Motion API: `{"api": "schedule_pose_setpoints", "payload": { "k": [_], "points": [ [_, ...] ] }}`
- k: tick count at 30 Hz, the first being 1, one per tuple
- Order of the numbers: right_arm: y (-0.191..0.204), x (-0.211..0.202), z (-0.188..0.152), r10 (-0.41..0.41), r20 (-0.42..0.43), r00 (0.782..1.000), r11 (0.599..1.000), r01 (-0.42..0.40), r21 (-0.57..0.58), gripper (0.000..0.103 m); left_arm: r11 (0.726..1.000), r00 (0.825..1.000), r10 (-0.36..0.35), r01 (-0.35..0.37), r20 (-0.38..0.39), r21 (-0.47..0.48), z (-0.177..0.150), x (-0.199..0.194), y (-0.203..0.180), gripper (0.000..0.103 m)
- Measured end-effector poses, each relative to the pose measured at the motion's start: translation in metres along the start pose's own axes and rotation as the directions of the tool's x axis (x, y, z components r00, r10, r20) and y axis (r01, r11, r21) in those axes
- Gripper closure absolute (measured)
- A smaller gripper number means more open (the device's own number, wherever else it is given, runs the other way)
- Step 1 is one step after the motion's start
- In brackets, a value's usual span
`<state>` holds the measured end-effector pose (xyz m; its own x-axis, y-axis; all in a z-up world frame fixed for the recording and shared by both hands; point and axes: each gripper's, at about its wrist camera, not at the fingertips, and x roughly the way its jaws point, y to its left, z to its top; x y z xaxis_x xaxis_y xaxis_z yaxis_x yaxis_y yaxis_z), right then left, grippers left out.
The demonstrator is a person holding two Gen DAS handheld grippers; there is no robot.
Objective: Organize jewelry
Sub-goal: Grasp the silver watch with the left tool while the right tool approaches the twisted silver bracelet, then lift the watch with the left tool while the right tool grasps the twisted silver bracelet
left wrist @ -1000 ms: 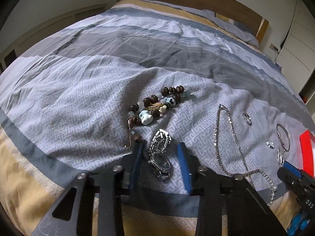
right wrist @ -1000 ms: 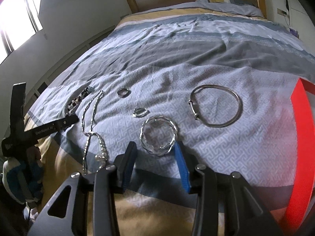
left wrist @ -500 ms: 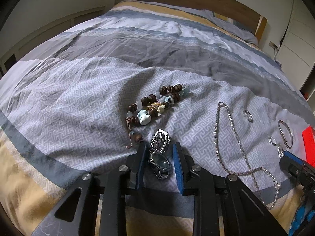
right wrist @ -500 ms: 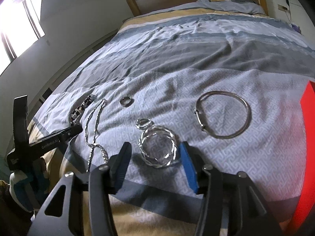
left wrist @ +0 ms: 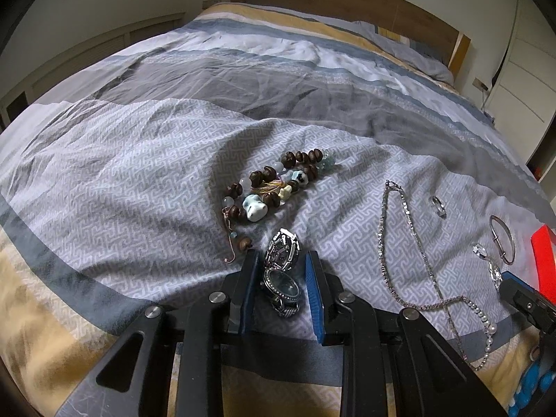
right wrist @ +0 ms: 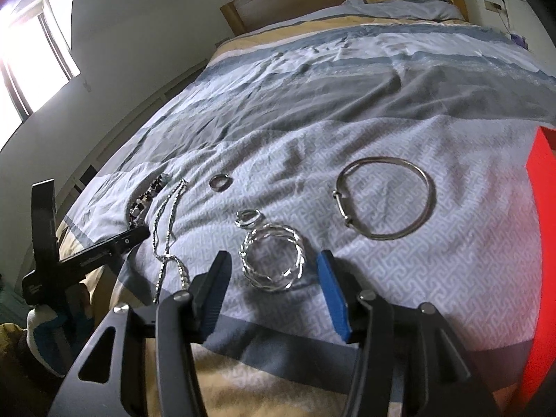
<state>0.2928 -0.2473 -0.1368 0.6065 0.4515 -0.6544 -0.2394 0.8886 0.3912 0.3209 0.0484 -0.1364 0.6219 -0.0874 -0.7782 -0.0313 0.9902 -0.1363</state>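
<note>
My left gripper (left wrist: 281,260) is shut on a silver wristwatch (left wrist: 282,283) that lies on the patterned bedspread (left wrist: 139,208). Its blue pads hold the round watch face from both sides. My right gripper (right wrist: 274,260) is open, its jaws standing on either side of a twisted silver bangle (right wrist: 272,260) without touching it. A small silver ring (right wrist: 248,218) lies against the bangle's far edge. A thin plain bangle (right wrist: 385,198) rests further right. A brown and pale-blue beaded bracelet (left wrist: 278,187) lies just beyond the watch.
A long silver chain necklace (left wrist: 410,243) and a plain ring (left wrist: 438,205) lie between the two grippers. A red box (right wrist: 542,243) stands at the right edge. The bed's near edge runs under both grippers, and the wooden headboard (left wrist: 347,3) is far off.
The left jaws have closed in onto the watch. The right jaws have spread wider and now stand on both sides of the twisted bangle.
</note>
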Motion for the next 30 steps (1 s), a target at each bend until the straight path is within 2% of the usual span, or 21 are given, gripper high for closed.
{"api": "schedule_pose_setpoints", "payload": {
  "k": [12,15,19,23,25,27,30],
  "points": [
    [-0.0034,-0.0027,-0.0014,-0.003,-0.006,1.0,1.0,0.003,-0.003,0.055,1.0,1.0,0.001,-0.001,0.005,0.001,-0.0012,-0.0005,0.0001,0.077],
    [-0.0029,0.0001,0.0003,-0.008,-0.015,1.0,1.0,0.008,-0.006,0.067,1.0,1.0,0.0,0.0,0.005,0.001,-0.0011,-0.0005,0.0001,0.077],
    [-0.0073,-0.0011,0.0,0.004,-0.012,1.0,1.0,-0.003,0.013,0.078,1.0,1.0,0.001,-0.001,0.005,0.001,-0.0012,-0.0005,0.0001,0.077],
    [-0.0101,-0.0042,-0.0016,0.012,-0.005,1.0,1.0,-0.012,0.023,0.08,1.0,1.0,0.001,-0.001,0.005,0.002,-0.0013,-0.0005,0.0001,0.077],
    [-0.0092,-0.0057,-0.002,0.004,0.0,1.0,1.0,-0.004,0.019,0.091,1.0,1.0,0.001,-0.001,0.005,0.002,-0.0014,-0.0005,0.0002,0.077],
    [-0.0081,-0.0082,-0.0025,-0.014,0.008,1.0,1.0,0.014,0.012,0.097,1.0,1.0,0.001,-0.001,0.005,0.001,-0.0013,-0.0005,0.0003,0.077],
    [-0.007,-0.0096,-0.0028,-0.031,0.004,1.0,1.0,0.031,-0.005,0.099,1.0,1.0,0.001,-0.001,0.005,0.002,-0.0014,-0.0005,0.0002,0.077]
  ]
}}
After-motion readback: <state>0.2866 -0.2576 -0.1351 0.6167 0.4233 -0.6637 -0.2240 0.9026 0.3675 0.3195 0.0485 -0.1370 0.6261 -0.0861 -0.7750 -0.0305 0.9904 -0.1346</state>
